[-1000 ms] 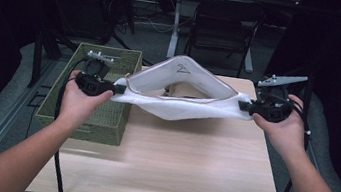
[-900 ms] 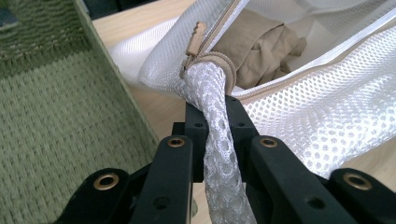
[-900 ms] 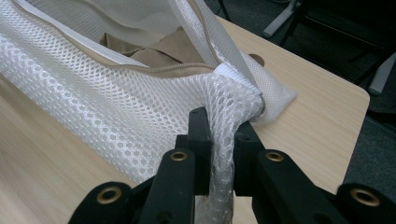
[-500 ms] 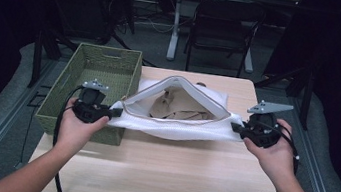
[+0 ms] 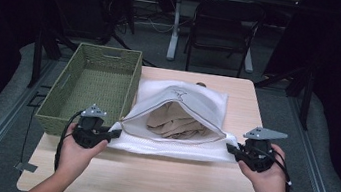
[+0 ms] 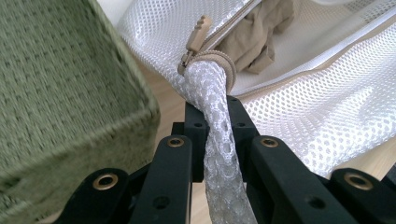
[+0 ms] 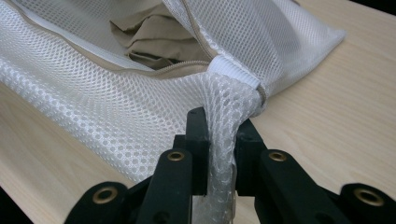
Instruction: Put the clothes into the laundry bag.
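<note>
The mesh bag (image 5: 175, 122) lies flat on the tabletop (image 5: 146, 178), just beside the green basket (image 5: 91, 87). Its zipper is open and beige cloth (image 5: 177, 124) is visible inside, so the laying-down seems done; emptying or moving the cloth to the basket is prob. left. Left hand-held gripper (image 5: 111, 134) is clamped on the bag's left corner, near the zipper pull (image 6: 198, 32). Right hand-held gripper (image 5: 229, 149) is clamped on the right corner, w/ mesh bunched between the jaws. Both hands are low at the near edge, well apart, w/ the bag's near edge stretched between them.
</note>
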Demonstrator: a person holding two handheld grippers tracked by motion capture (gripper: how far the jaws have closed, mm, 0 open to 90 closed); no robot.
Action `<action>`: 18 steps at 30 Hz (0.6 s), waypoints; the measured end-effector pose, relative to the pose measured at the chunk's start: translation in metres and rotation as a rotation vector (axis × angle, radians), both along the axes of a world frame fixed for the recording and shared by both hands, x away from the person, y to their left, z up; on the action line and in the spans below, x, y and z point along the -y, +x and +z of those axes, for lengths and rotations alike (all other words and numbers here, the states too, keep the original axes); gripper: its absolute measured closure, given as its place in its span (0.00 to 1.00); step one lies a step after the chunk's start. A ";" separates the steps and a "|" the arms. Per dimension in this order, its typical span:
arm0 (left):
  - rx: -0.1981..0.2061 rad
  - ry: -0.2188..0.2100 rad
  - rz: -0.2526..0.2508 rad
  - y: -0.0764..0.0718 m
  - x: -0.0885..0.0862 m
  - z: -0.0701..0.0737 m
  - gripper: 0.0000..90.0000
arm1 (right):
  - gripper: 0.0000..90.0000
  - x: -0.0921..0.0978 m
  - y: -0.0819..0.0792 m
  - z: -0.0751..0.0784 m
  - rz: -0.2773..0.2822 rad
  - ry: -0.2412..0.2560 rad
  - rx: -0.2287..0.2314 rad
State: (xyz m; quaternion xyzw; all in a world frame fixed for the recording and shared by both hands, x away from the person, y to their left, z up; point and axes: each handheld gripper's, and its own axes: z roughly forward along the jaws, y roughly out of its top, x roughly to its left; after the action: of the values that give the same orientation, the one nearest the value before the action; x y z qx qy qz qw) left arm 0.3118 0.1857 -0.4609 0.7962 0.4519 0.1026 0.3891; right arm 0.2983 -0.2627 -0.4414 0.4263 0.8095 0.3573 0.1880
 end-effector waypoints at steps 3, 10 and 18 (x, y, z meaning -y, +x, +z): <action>-0.002 0.016 -0.006 -0.006 0.001 -0.011 0.92 | 0.88 -0.001 -0.006 -0.009 -0.006 -0.008 -0.002; -0.026 0.000 0.000 -0.017 -0.001 -0.038 0.91 | 0.87 -0.003 -0.019 -0.039 -0.024 -0.002 -0.020; -0.052 0.020 0.016 -0.027 -0.002 -0.067 0.89 | 0.84 -0.005 -0.031 -0.067 -0.036 0.023 -0.051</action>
State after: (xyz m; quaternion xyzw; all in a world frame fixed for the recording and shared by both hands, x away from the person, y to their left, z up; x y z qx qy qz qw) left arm 0.2849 0.1874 -0.5282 0.7988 0.4669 0.0897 0.3685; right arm 0.2673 -0.2580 -0.5088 0.4521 0.8020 0.3520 0.1688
